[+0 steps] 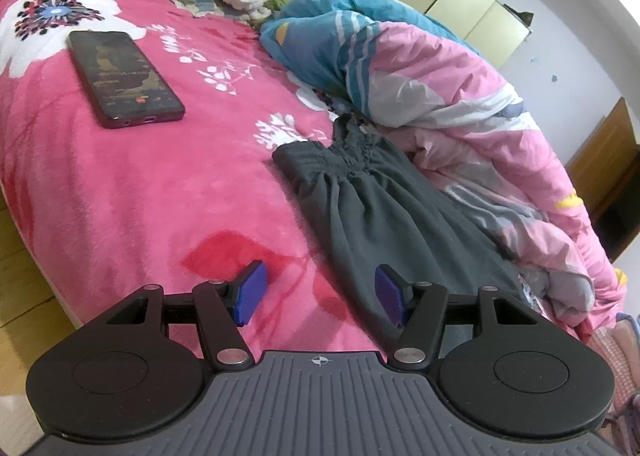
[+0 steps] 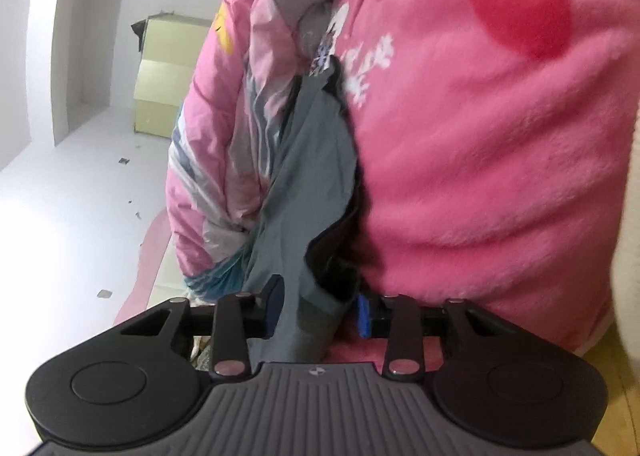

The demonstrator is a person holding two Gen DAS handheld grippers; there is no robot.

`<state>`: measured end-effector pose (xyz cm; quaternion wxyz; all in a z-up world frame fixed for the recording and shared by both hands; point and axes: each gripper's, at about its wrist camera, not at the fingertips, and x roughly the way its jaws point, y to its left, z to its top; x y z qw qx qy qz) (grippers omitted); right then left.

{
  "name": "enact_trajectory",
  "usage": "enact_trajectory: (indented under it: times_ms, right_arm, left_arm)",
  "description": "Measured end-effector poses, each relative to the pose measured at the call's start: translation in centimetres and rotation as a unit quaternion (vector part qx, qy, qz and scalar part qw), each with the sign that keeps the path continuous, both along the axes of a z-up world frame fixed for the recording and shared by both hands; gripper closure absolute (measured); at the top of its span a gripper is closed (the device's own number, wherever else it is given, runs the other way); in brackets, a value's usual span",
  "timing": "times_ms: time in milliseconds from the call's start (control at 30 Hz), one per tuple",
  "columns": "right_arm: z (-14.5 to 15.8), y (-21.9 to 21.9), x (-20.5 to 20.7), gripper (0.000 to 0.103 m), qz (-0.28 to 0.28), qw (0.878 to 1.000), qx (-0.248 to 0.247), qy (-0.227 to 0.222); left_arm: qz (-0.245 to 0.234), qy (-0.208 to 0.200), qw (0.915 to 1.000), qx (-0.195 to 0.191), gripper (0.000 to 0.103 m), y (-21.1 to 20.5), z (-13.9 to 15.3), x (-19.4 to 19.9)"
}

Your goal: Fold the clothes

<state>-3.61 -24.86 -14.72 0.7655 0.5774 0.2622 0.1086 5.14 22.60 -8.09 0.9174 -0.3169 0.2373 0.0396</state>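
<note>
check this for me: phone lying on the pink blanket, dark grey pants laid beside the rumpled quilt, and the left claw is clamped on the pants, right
Not quite. In the left wrist view the left claw is open with nothing between its pads. The phone does lie on the pink blanket, and the dark grey pants are beside the rumpled quilt.

walls: white wall (image 1: 580, 36) at upper right | furniture: pale yellow cabinet (image 1: 464, 4) at upper right, brown wooden cabinet (image 1: 612, 172) at right edge, bed under pink floral blanket (image 1: 140, 184) filling centre | floor: yellowish floor (image 1: 24, 276) at left edge
</note>
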Motion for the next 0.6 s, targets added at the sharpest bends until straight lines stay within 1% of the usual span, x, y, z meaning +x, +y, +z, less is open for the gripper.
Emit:
enact_trajectory:
  times_ms: [133, 433, 533, 600]
  right_arm:
    - [-0.2, 0.0, 0.4, 0.070, 0.002, 1.000, -0.004, 0.002]
    - [-0.3, -1.2, -0.8, 0.070, 0.012, 1.000, -0.009, 0.002]
    - [-0.1, -1.2, -0.7, 0.071, 0.017, 1.000, -0.017, 0.003]
    - [0.1, -1.2, -0.6, 0.073, 0.021, 0.999, -0.028, 0.006]
  left_arm:
    - [0.002, 0.000, 1.0000, -0.009, 0.043, 0.3, 0.1, 1.4]
    - [0.015, 0.009, 0.9996, -0.021, 0.043, 2.0, 0.2, 6.3]
    - [0.022, 0.005, 0.9993, -0.030, 0.044, 2.5, 0.2, 7.5]
    - [0.029, -0.002, 0.9990, -0.035, 0.046, 2.8, 0.0, 8.2]
